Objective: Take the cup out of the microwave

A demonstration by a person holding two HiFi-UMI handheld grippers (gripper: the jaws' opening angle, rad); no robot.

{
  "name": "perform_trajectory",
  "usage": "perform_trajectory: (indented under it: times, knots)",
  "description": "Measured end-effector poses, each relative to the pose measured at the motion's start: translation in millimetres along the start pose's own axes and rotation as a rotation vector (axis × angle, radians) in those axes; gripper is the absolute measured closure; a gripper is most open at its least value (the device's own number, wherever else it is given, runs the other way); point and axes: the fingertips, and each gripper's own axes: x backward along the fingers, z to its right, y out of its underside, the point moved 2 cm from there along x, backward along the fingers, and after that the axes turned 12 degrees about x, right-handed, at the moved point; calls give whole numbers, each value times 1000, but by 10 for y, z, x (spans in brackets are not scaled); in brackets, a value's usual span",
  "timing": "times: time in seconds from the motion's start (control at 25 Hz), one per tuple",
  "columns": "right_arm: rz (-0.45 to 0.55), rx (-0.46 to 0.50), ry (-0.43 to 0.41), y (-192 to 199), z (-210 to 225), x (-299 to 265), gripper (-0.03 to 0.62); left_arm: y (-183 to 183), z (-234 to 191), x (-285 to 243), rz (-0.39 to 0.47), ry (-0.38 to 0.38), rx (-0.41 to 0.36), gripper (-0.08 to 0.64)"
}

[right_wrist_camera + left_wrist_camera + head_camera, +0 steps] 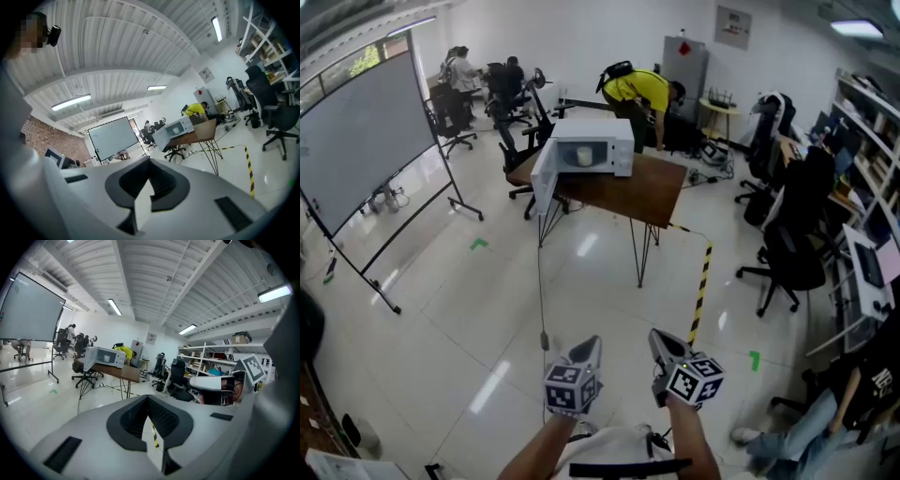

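Upper centre, the microwave (598, 145) stands on the tabletop (633, 192), door (544, 176) open, white cup (584, 157) inside. At bottom, left gripper (591, 345) and right gripper (660, 339): fingers closed, empty.

surface: brown table (645, 190) | on it: 1 white microwave (592, 150), door open

Glossy white floor (581, 309), a rolling whiteboard (366, 131) left, office chairs (792, 253) and shelves (867, 122) right.
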Motion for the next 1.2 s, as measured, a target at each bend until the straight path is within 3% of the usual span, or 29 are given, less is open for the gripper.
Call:
perform_trajectory:
  times: [0.64,1.2]
  knots:
    - [-28,22,-18,35,-375,-525,584,-276,-539,42,20,3,34,569]
    - [-8,20,-62,-280,193,-1516,584,-932,-894,-821,58,-24,29,569]
